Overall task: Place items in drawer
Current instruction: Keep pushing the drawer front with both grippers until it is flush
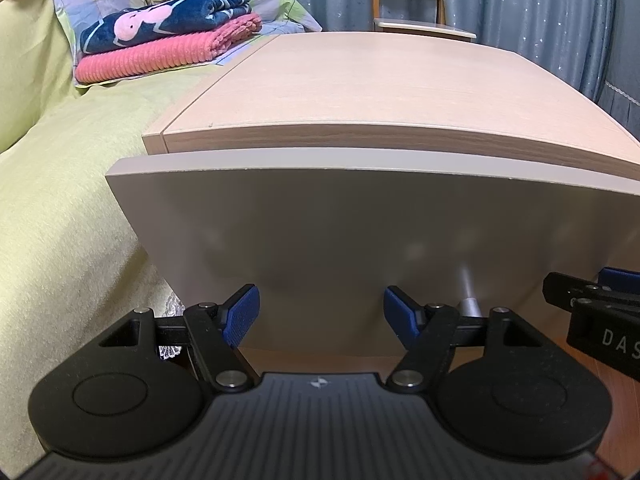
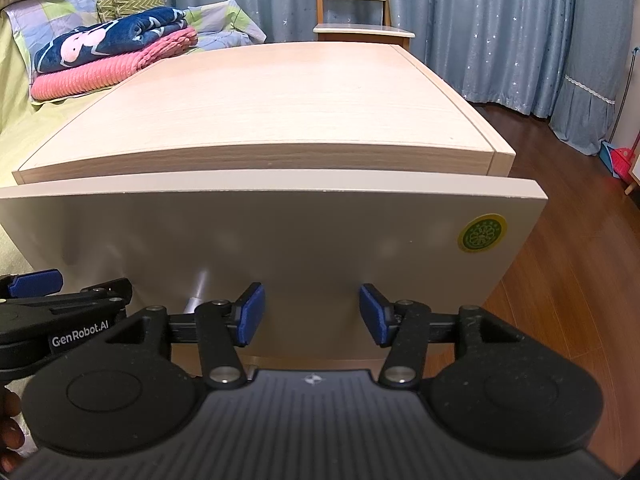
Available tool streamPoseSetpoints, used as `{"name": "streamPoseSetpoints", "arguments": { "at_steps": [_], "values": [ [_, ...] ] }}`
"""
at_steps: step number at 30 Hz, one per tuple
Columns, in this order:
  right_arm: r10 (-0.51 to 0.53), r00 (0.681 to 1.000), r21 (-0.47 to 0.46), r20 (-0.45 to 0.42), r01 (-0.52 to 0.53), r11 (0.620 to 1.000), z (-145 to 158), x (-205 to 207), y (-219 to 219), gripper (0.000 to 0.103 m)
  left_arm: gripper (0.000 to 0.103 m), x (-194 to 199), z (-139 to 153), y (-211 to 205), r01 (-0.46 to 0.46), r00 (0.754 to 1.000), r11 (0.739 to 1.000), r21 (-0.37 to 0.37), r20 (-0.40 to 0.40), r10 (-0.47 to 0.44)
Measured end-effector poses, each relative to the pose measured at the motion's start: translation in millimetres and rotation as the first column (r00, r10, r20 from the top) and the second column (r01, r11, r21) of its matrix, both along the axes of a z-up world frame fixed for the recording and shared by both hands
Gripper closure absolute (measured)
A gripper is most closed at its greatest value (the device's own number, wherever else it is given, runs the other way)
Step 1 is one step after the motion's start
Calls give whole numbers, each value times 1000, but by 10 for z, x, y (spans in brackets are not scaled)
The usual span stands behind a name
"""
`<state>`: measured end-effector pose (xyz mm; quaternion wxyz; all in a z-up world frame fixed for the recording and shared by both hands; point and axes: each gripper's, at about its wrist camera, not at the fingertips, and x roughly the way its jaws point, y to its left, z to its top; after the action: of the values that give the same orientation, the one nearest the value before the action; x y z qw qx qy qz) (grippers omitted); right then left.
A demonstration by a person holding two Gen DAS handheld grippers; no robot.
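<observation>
A light wooden nightstand [image 1: 360, 92] [image 2: 260, 108] stands in front of both grippers. Its grey drawer front [image 1: 360, 232] [image 2: 280, 240] sticks out a little from the cabinet, and a silver handle [image 1: 469, 298] [image 2: 198, 288] is fixed low on it. My left gripper [image 1: 322, 316] is open just before the drawer front, left of the handle, holding nothing. My right gripper [image 2: 311, 314] is open too, right of the handle and empty. Each gripper shows at the edge of the other's view. The drawer's inside is hidden. No loose items show.
A bed with a green cover [image 1: 60, 200] lies left of the nightstand, with folded pink and navy blankets [image 1: 168, 40] [image 2: 112, 56] on it. A chair [image 2: 360, 20] stands behind, before blue curtains [image 2: 500, 32]. Wooden floor [image 2: 560, 300] spreads to the right.
</observation>
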<state>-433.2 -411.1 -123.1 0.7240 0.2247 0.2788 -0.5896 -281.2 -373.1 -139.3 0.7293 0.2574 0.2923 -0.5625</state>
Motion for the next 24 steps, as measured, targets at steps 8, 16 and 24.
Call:
{"name": "streamPoseSetpoints", "arguments": {
  "at_steps": [8,16,24],
  "values": [
    [-2,1000,-1,2,2,1000,1,4,-37,54,31,-10,4,-26,2,1000,1000,-1,2,-2],
    [-4,1000,-2,1,4,1000,4,9,-64,54,31,24,16,-77,-1,1000,1000,-2,0,1],
    [-10,1000,-1,2,10,1000,7,11,-105,54,31,60,18,-127,-1,1000,1000,1,-3,1]
  ]
}}
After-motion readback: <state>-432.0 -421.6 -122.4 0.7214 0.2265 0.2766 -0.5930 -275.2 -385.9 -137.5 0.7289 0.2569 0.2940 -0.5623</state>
